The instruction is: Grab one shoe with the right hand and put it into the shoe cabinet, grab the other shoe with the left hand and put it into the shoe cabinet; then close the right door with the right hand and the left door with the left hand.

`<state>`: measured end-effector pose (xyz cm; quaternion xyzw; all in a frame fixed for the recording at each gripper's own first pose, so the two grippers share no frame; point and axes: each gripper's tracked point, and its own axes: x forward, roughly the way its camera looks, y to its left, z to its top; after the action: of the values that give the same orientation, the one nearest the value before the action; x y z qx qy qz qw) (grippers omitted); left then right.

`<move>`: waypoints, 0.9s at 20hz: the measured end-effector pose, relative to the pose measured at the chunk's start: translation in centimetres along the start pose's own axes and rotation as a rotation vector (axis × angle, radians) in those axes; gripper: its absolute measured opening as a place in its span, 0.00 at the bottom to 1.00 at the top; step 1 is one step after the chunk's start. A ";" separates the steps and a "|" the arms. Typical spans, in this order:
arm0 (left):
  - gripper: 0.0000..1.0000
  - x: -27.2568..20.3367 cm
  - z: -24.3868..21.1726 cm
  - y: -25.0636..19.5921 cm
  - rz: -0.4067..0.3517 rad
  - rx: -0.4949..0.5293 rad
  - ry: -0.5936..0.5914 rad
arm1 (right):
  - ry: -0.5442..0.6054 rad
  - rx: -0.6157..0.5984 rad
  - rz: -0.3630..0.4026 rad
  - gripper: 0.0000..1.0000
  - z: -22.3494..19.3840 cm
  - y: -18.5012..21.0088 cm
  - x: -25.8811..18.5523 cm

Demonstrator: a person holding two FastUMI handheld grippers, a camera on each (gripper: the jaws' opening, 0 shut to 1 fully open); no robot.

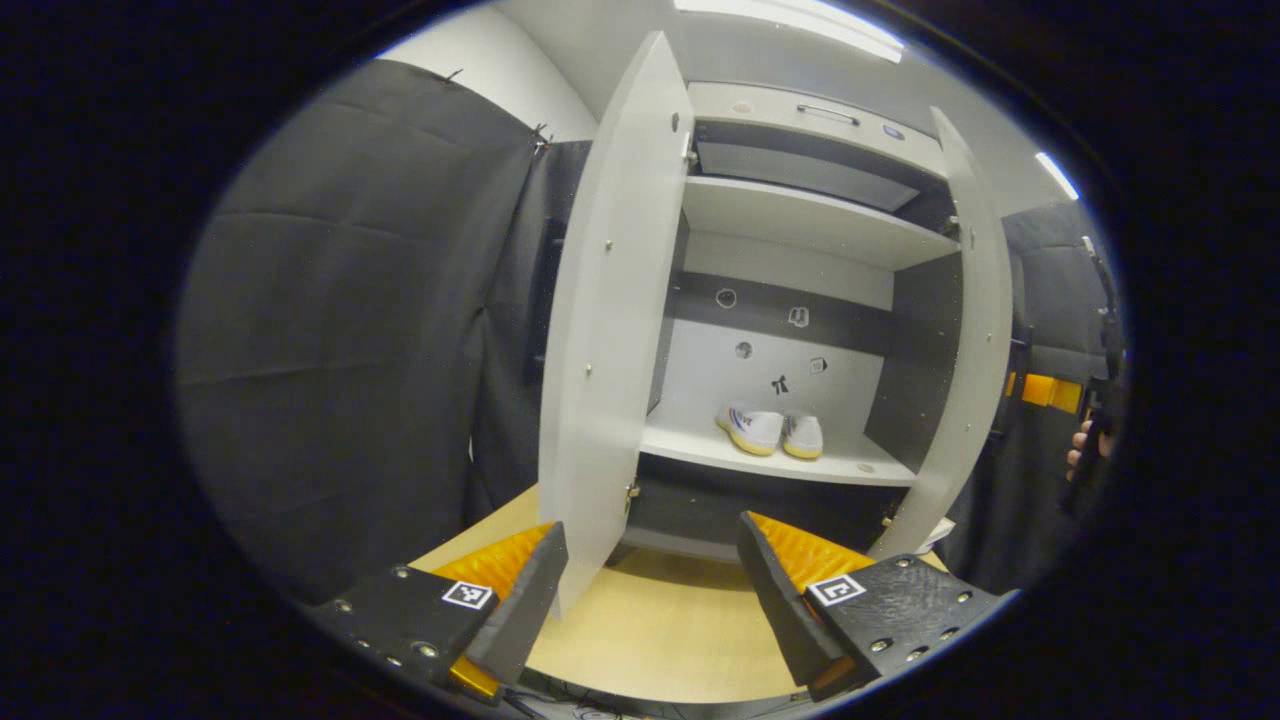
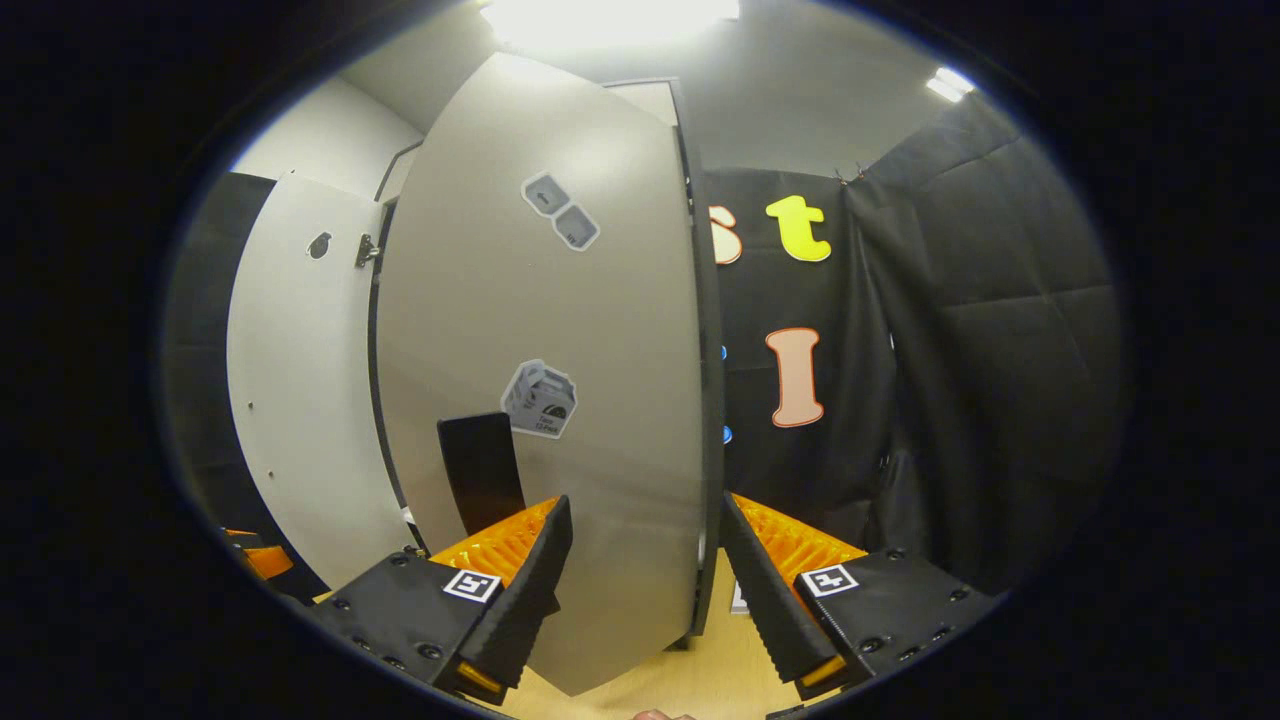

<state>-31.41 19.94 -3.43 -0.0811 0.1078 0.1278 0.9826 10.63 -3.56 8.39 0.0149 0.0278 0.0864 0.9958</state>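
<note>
With both white canvas shoes point(image 1: 768, 430) already sitting on the cabinet shelf, the tall grey right door point(image 2: 560, 400) is being lined up between the spread-apart, empty right gripper point(image 2: 640, 590) fingers, so it's probably best pushed flat and steady.

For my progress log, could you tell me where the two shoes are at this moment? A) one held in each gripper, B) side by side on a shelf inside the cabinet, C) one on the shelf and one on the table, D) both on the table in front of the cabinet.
B: in the left gripper view the two shoes sit side by side on a shelf inside the shoe cabinet, whose doors stand open.
</note>
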 end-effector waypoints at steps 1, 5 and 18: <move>0.98 -0.1 0.1 0.8 0.005 -0.005 -0.003 | 0.004 -0.014 -0.004 0.93 0.1 0.6 0.5; 1.00 -0.5 0.6 3.9 0.033 -0.014 -0.022 | -0.018 -0.046 0.009 0.98 0.6 2.9 0.4; 0.89 -1.1 7.3 17.8 0.208 0.100 -0.159 | 0.013 0.037 -0.085 0.94 -1.5 0.5 -0.8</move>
<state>-35.84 38.00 1.56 -0.0099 0.0434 0.2296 0.9723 9.66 -3.16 6.96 0.0317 0.0366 0.0437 0.9979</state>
